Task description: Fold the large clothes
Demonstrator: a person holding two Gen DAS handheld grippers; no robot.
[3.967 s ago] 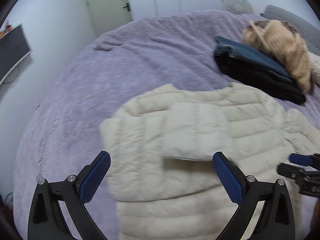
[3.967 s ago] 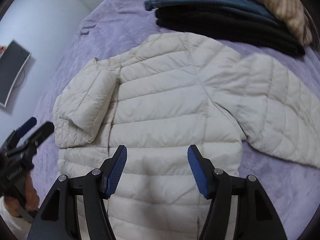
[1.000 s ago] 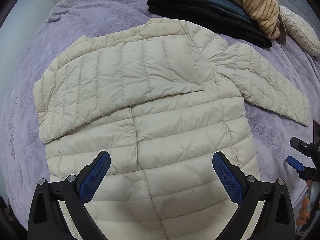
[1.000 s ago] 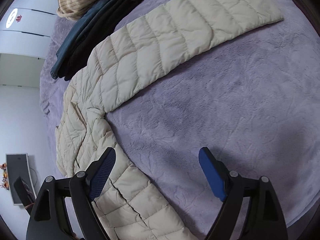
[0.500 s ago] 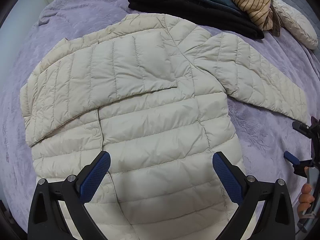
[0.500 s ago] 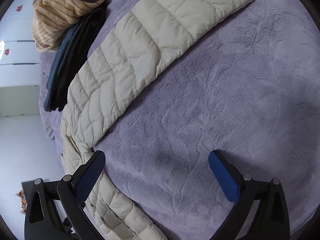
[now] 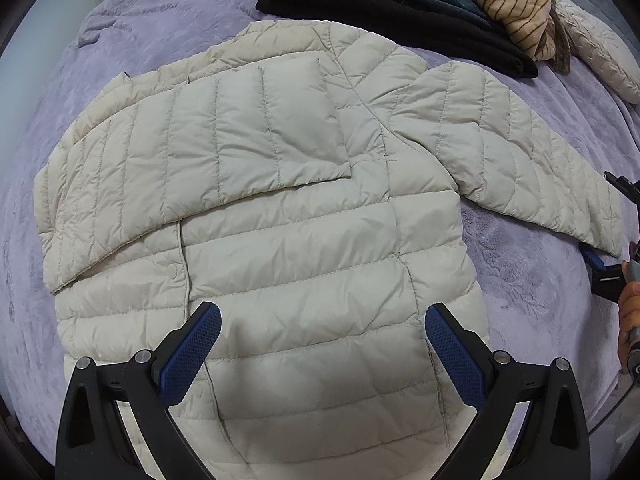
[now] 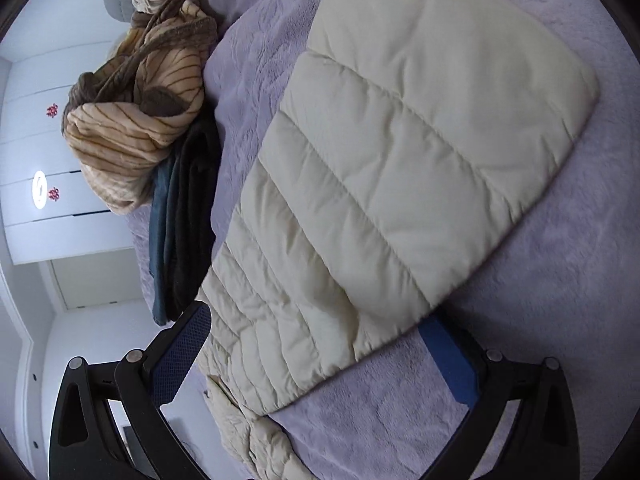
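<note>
Since half a second ago the right hand-held gripper (image 8: 316,352) has closed in on the end of the outstretched sleeve (image 8: 420,152); the cuff now fills its view and lies between the spread, released jaws, nothing pinched yet. The left view has shifted only slightly.

Left hand-held gripper (image 7: 320,354): jaws wide apart, holding nothing, hovering over the hem region of the cream quilted puffer jacket (image 7: 304,248).

Jacket lies flat on the bed (image 7: 132,12), collar toward 12 o'clock in the left view. One sleeve (image 7: 224,148) is already folded across the chest. The other runs out toward 3 o'clock, where the right hand-held gripper shows at the frame edge. Judgement: the right side is lining up to grasp that cuff and fold it inward to match.

Surface: lilac plush bedspread, soft, some wrinkling. At 12–1 o'clock, a stack of folded dark garments (image 7: 392,12) topped by a striped tan garment (image 7: 508,0). Room: white wardrobe doors (image 8: 60,208) behind.
</note>
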